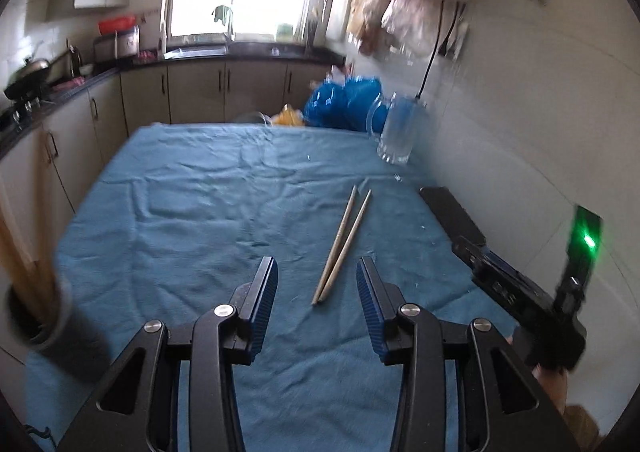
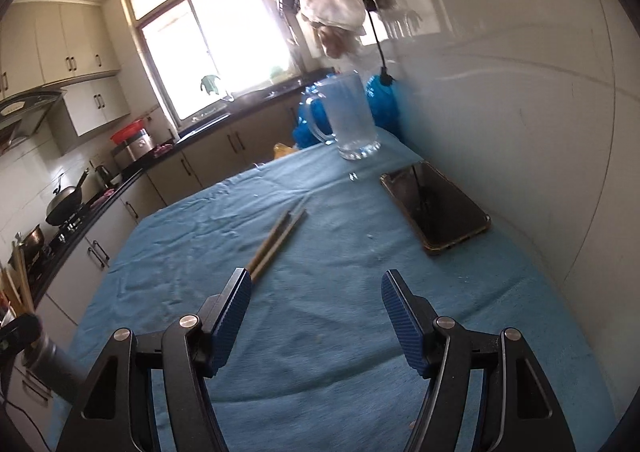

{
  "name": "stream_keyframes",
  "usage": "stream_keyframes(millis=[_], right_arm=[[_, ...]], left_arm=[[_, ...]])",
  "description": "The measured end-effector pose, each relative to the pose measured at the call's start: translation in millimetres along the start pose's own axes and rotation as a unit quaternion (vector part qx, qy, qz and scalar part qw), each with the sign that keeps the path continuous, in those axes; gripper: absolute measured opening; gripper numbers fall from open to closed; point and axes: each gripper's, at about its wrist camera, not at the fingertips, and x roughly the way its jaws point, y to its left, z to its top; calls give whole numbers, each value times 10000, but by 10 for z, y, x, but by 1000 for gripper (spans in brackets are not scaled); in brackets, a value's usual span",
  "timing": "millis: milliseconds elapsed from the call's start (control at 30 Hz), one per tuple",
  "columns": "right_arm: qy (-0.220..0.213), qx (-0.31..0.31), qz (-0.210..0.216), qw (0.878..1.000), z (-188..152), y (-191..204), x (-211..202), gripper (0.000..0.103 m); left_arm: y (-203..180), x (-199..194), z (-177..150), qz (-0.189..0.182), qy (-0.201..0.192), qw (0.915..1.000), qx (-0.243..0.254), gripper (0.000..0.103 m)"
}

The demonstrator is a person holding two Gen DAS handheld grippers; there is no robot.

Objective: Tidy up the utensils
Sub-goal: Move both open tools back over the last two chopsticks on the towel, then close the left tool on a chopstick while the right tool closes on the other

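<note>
A pair of wooden chopsticks lies on the blue cloth, near ends just ahead of and between my left gripper's fingers. My left gripper is open and empty, above the cloth. In the right wrist view the chopsticks lie ahead and left; their near end is by the left fingertip. My right gripper is open and empty. A dark grey holder with several wooden chopsticks stands at the table's left edge; it also shows in the right wrist view.
A glass mug stands at the far right of the table, also in the right wrist view. A black phone lies by the wall. Blue plastic bags sit beyond the table's far edge. The right gripper's body shows in the left wrist view.
</note>
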Motion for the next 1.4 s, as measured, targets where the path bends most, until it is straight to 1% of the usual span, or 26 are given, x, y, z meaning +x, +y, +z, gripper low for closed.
stream_keyframes(millis=[67,133,167,200,233,267,333,400,433,533,633,733,800,933,967,1067,1100,1233,1333,1400], right_arm=[[20,37,17,10000,14,-58,59,72],[7,65,5,10000,32,-132,138,72],[2,72,14,10000,36,-138,167,72],[-6,84,36,10000,41,-160,203,72],[-4,110,53,9999,45,-184,236,72],[7,149,94,9998,46,-202,271,72],[20,212,204,9996,50,-234,310,72],[32,225,223,9995,48,-241,351,72],[64,255,244,9994,43,-250,368,72],[178,435,345,9983,31,-313,413,72],[233,584,399,9972,28,-364,437,72],[294,578,454,9969,16,-362,459,72],[316,565,466,9968,15,-357,474,72],[428,605,464,9962,12,-364,520,72],[471,645,461,9957,8,-375,537,72],[485,733,429,9952,0,-407,532,72],[492,734,426,9952,-2,-406,533,72],[551,662,447,9953,-5,-368,549,72],[590,669,457,9950,-2,-377,572,72],[592,685,458,9948,-12,-384,565,72]], left_arm=[[-38,287,111,-83,183,9998,-11,40],[-102,619,220,-63,440,9990,33,40],[-115,735,237,-126,508,9986,55,39],[-147,894,273,-215,604,9979,95,36],[-200,1104,322,-225,747,9968,162,34],[-222,1209,353,-236,832,9961,202,31],[-302,1536,422,-396,1075,9930,279,29],[-345,1791,466,-440,1283,9903,305,27],[-360,1908,493,-483,1355,9891,301,26],[-409,2175,544,-454,1501,9869,370,26],[-457,2397,569,-367,1659,9840,530,17],[-460,2475,575,-368,1700,9832,546,7],[-454,2492,587,-397,1708,9831,524,7],[-501,2512,582,-319,1675,9832,657,7],[-491,2515,580,-375,1680,9831,626,7],[-423,2524,590,-703,1724,9819,362,7],[-401,2505,597,-808,1679,9820,296,7],[-422,2439,616,-1022,1556,9818,368,7],[-440,2401,620,-1070,1485,9822,429,7],[-435,2407,621,-997,1476,9831,420,7]])
